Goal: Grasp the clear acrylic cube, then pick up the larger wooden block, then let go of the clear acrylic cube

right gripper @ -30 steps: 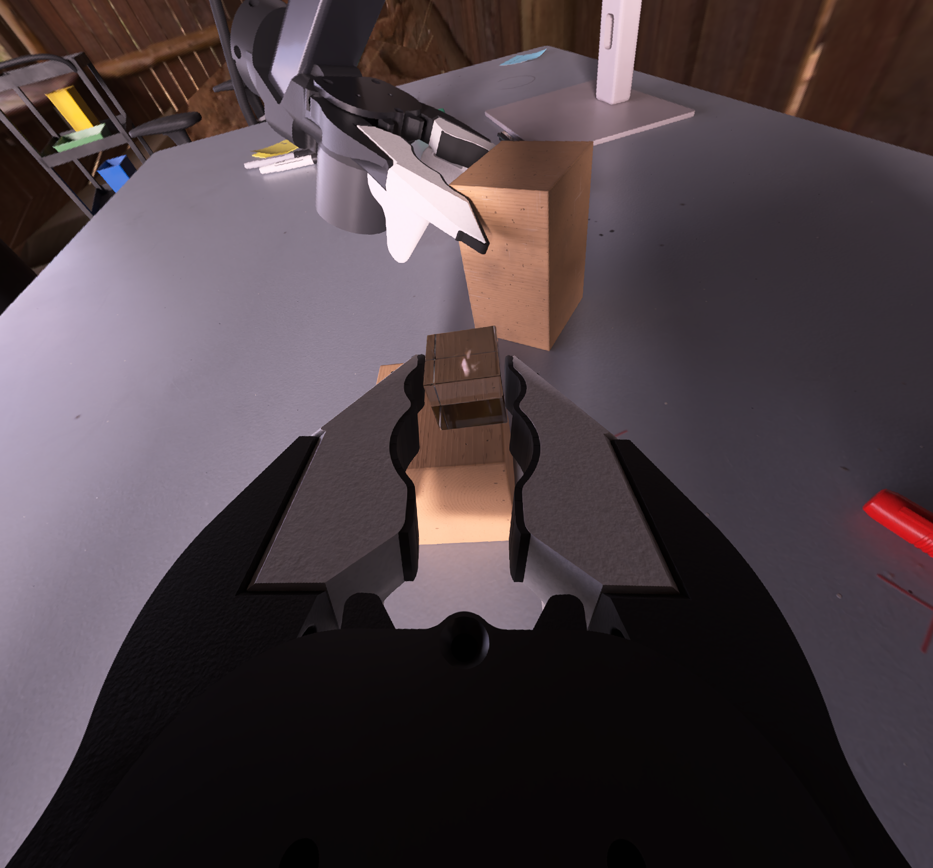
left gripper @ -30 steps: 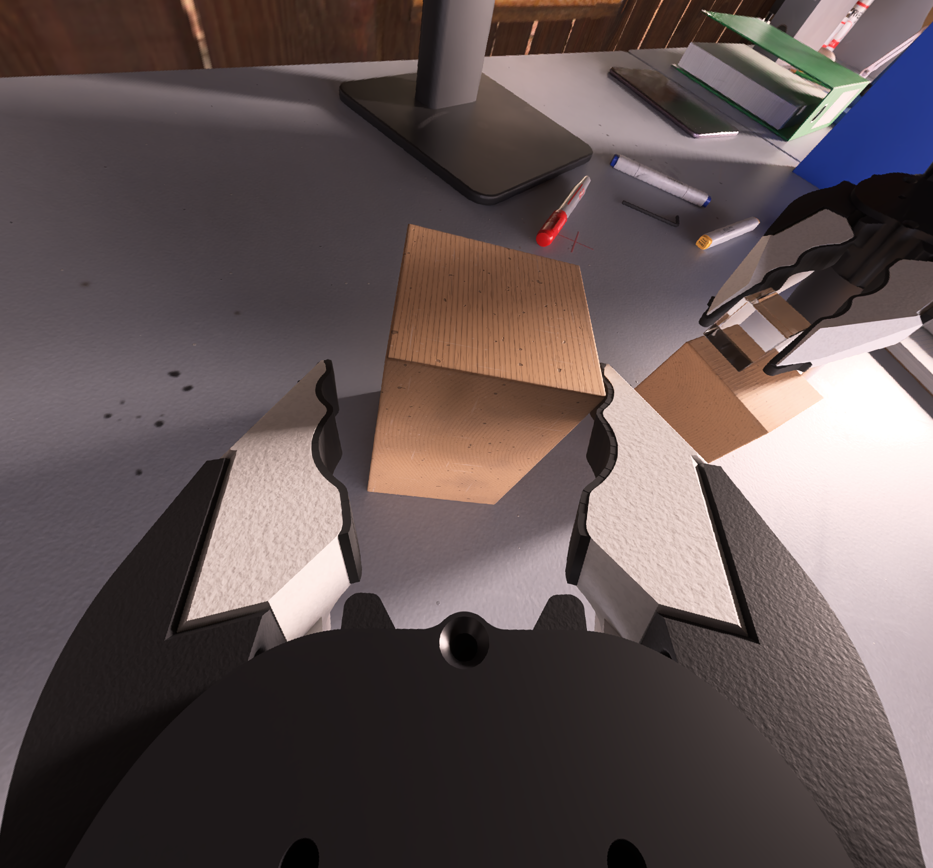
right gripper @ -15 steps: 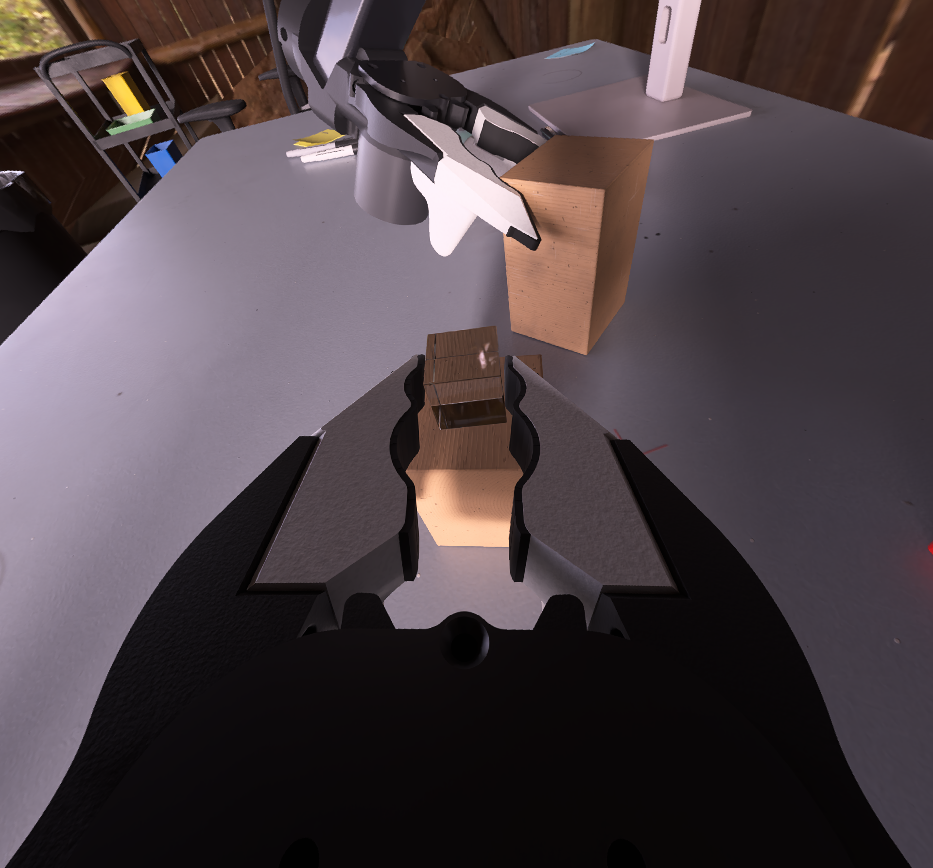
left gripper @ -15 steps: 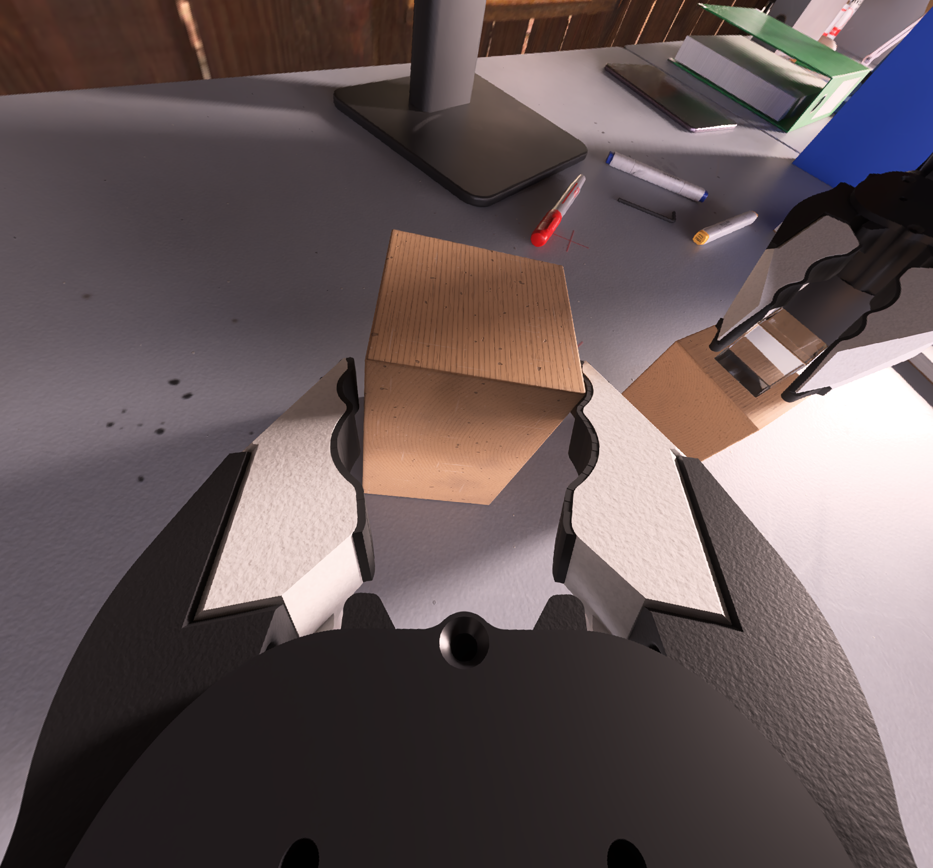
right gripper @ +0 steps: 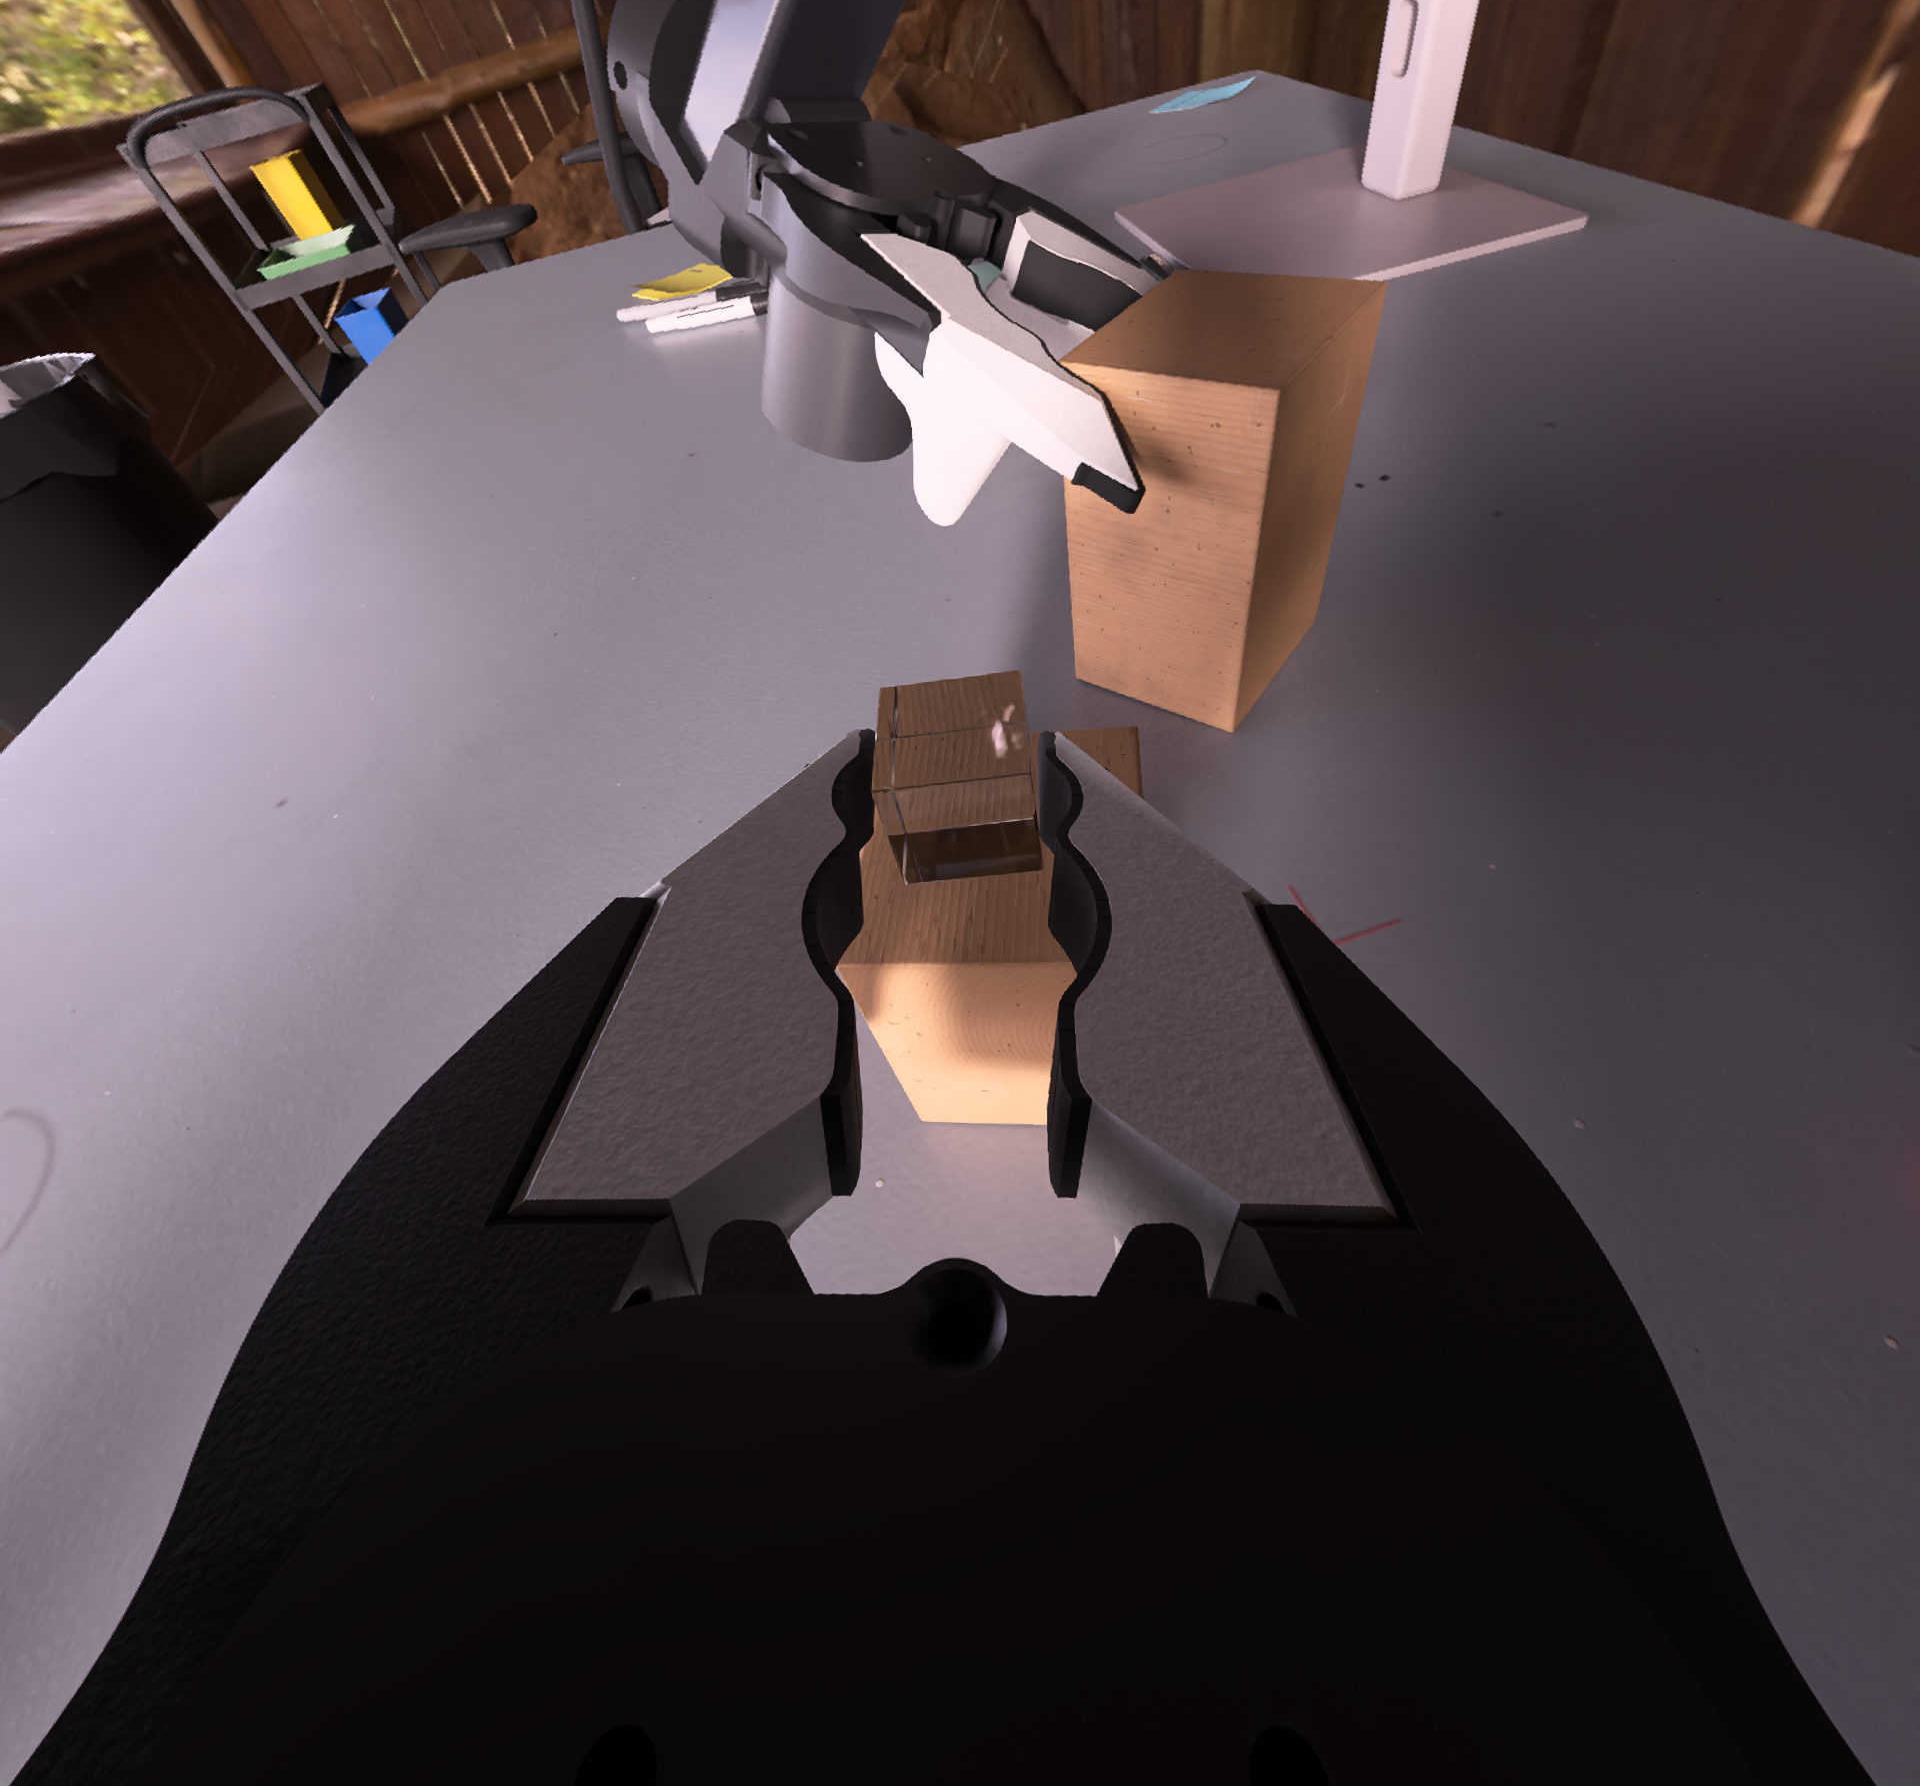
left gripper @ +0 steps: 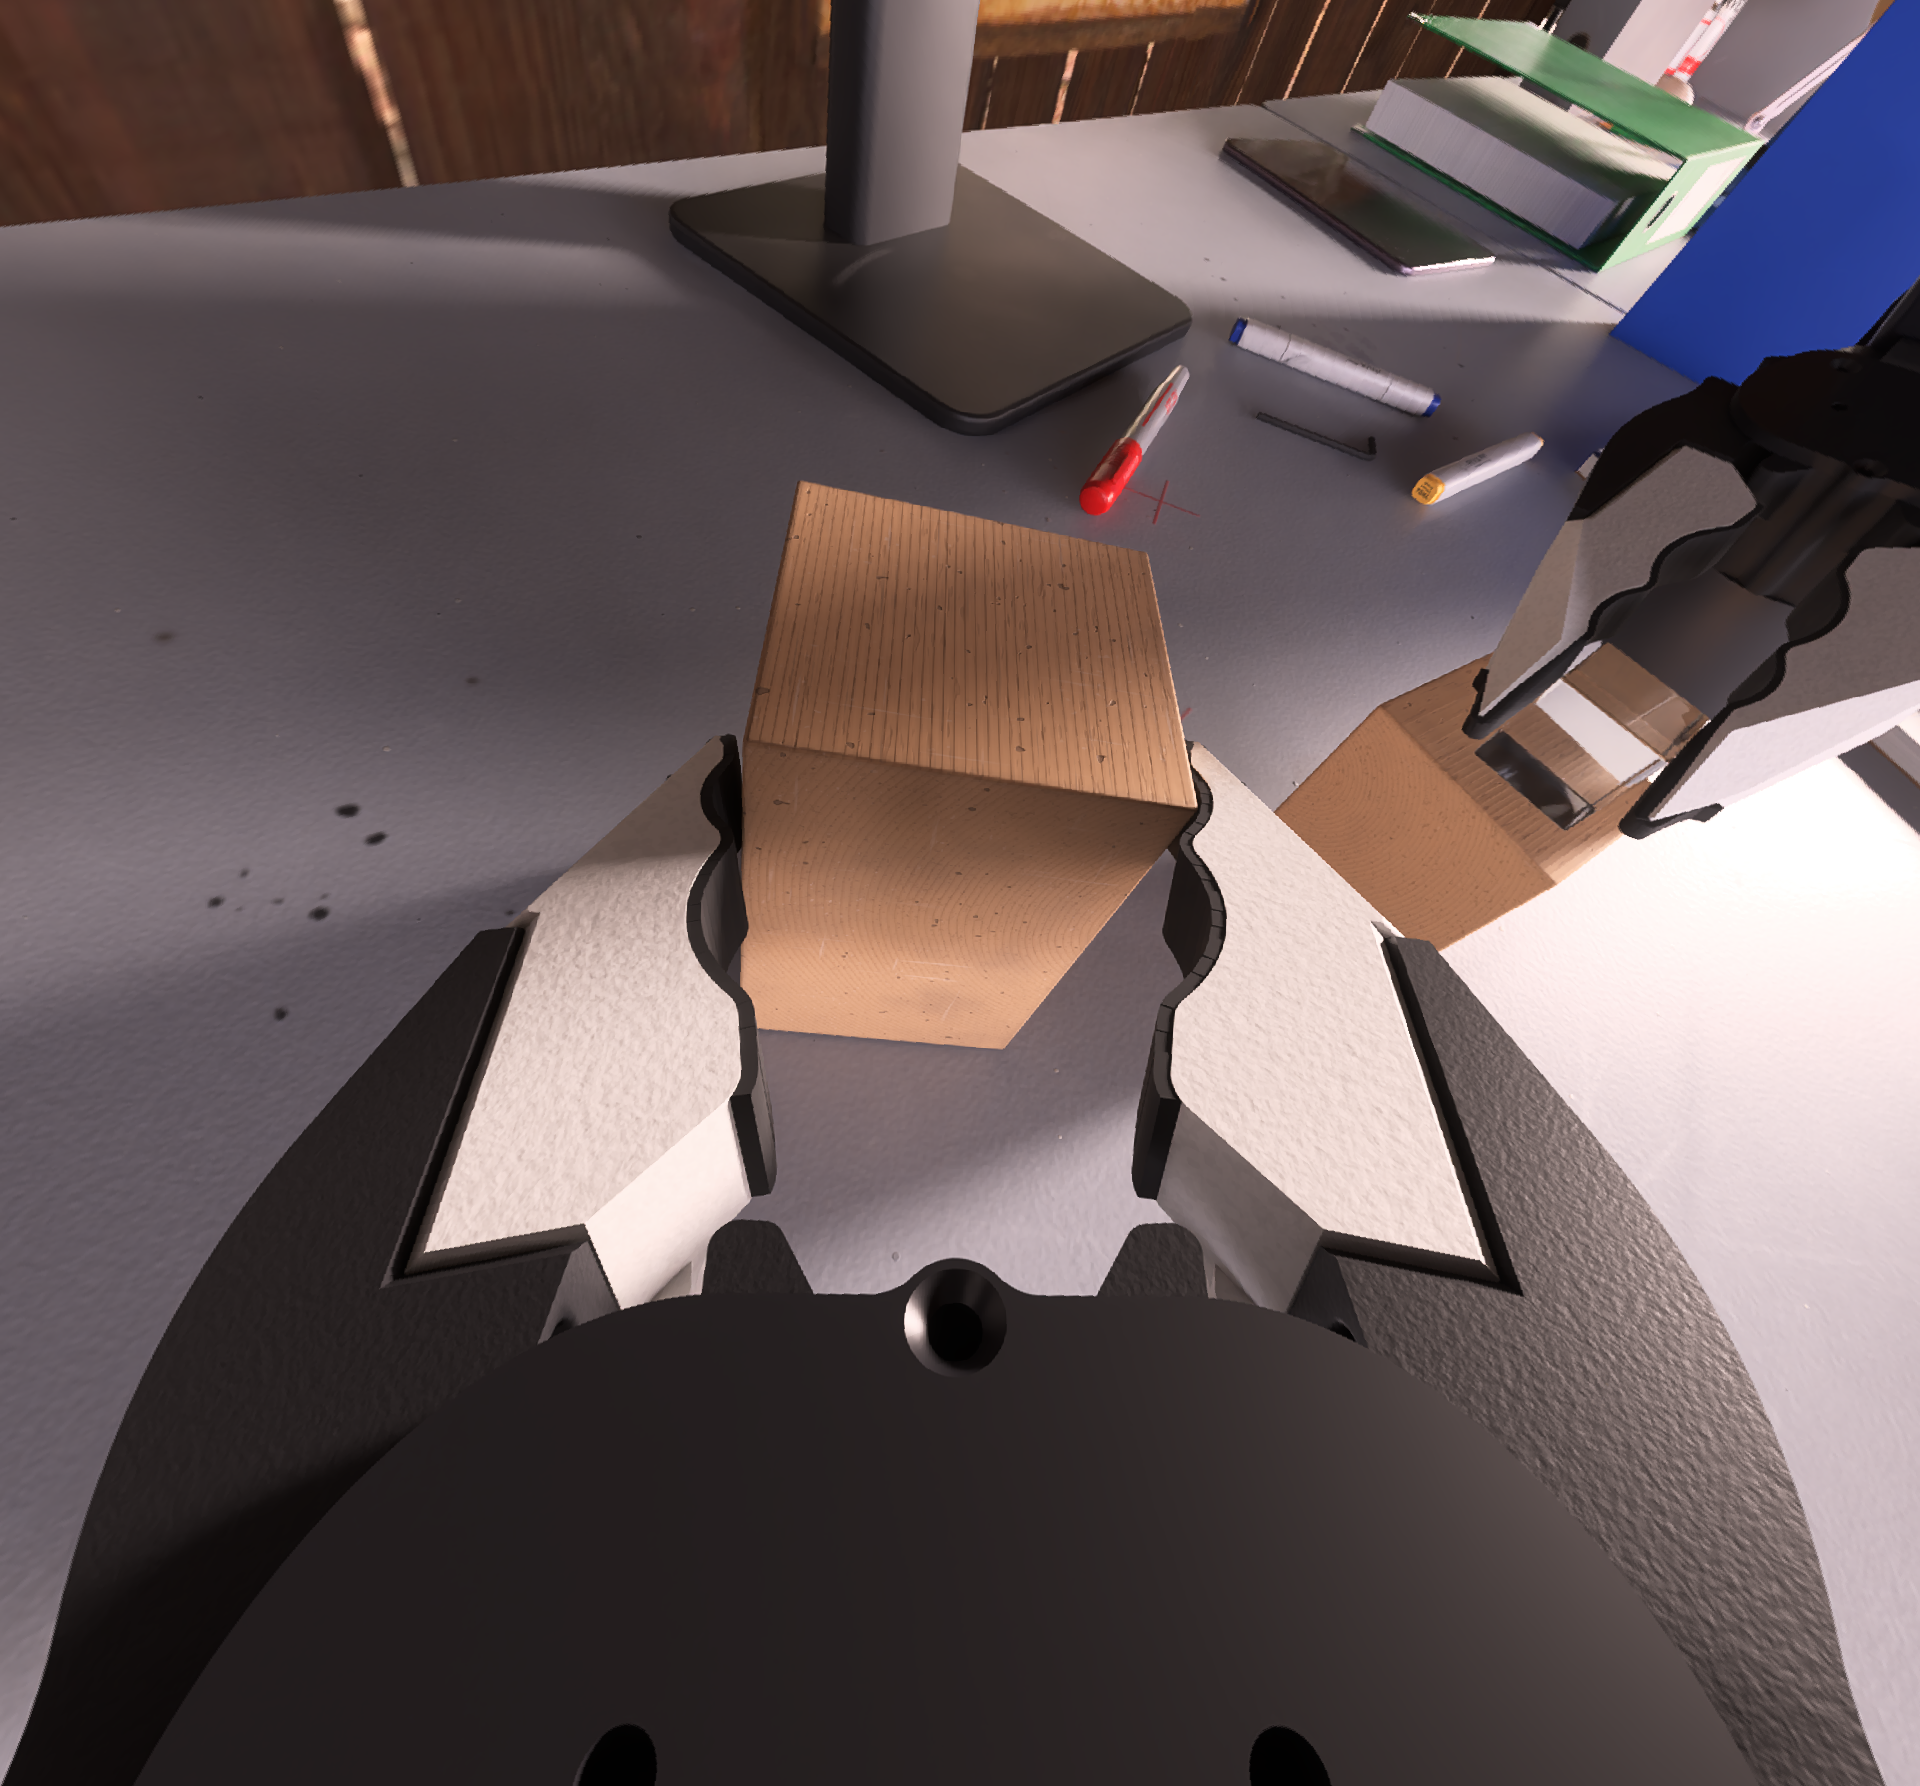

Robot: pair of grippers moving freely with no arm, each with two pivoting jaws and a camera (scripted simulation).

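The larger wooden block (left gripper: 966, 749) stands on the grey table (left gripper: 416, 541). My left gripper (left gripper: 961, 786) is closed on it, with both fingertips touching its near side edges. In the right wrist view the block (right gripper: 1195, 531) shows with a white left finger (right gripper: 1018, 406) against its side. My right gripper (right gripper: 956, 770) is shut on the clear acrylic cube (right gripper: 956, 791) and holds it just above the smaller wooden block (right gripper: 956, 1009). The right gripper (left gripper: 1590, 760), the cube (left gripper: 1590, 728) and the smaller block (left gripper: 1403, 822) also show at the right of the left wrist view.
A dark monitor stand (left gripper: 935, 302) is behind the larger block. A red marker (left gripper: 1127, 448), two other markers (left gripper: 1335, 365), (left gripper: 1475, 469) and a hex key (left gripper: 1314, 435) lie nearby. A green binder (left gripper: 1538, 136) and a blue panel (left gripper: 1808, 219) are at the far right. A white stand (right gripper: 1403, 219) is farther back.
My left gripper moved forward and its jaws closed in until they touch the larger block. My right gripper shifted slightly, still holding the cube over the smaller block.
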